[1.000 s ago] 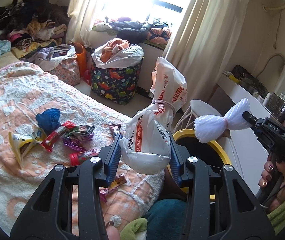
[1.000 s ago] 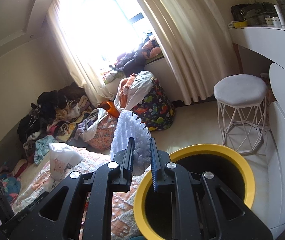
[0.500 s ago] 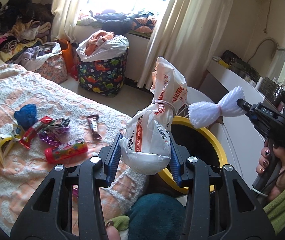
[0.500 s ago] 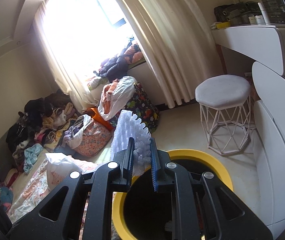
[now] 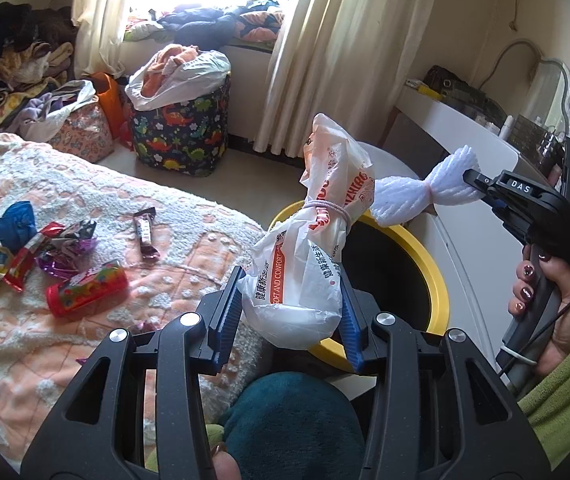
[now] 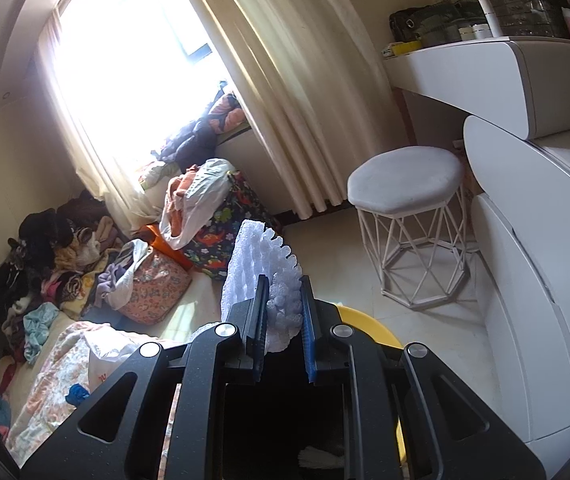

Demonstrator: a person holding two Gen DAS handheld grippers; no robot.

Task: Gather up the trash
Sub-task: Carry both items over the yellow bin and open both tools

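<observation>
Left gripper [image 5: 291, 314] clamps tied white plastic bag [image 5: 309, 248], frame centre, beside yellow-rimmed black bin [image 5: 431, 268]. Right gripper [image 6: 283, 344] pinches white foam netting [image 6: 263, 276] above it. Centre over opening, then release.

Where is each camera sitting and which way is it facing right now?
Left wrist: on the left gripper, facing bed and bin; it grips a tied plastic bag; the person's right hand shows.
Right wrist: on the right gripper, facing window and stool; it pinches white foam netting.
Shared: bin, netting, dinosaur-print basket.
</observation>
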